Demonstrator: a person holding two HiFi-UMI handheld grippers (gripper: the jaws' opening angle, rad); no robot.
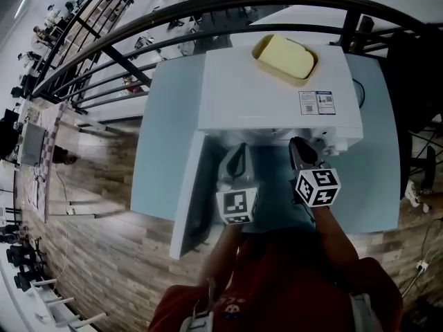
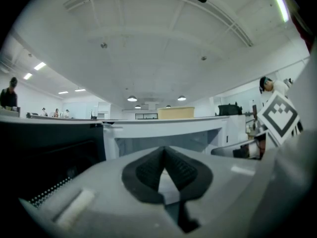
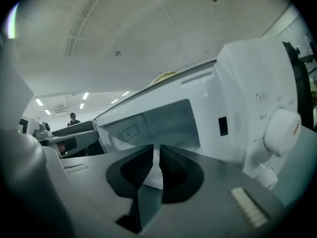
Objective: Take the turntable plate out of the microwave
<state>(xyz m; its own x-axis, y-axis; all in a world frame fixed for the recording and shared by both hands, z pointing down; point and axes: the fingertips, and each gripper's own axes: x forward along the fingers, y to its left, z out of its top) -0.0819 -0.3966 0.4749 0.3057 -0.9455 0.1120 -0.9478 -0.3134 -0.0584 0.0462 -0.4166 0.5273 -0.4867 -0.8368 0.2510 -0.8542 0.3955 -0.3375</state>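
Observation:
A white microwave [image 1: 277, 95] stands on a light blue table, its door [image 1: 188, 192] swung open to the left. Its dark cavity [image 3: 153, 123] faces me in both gripper views. I cannot make out the turntable plate in any view; the microwave's top hides the cavity in the head view. My left gripper [image 1: 239, 154] is just in front of the opening's left side, shut with nothing between the pads [image 2: 165, 150]. My right gripper [image 1: 299, 147] is at the opening's right side, and its jaws [image 3: 156, 150] stand a narrow gap apart and are empty.
A shallow yellow container [image 1: 285, 59] sits on top of the microwave. The control knob [image 3: 280, 130] is on the microwave's right panel. The table [image 1: 377, 185] shows bare surface to the right. A dark railing [image 1: 138, 40] curves behind, and wooden floor lies to the left.

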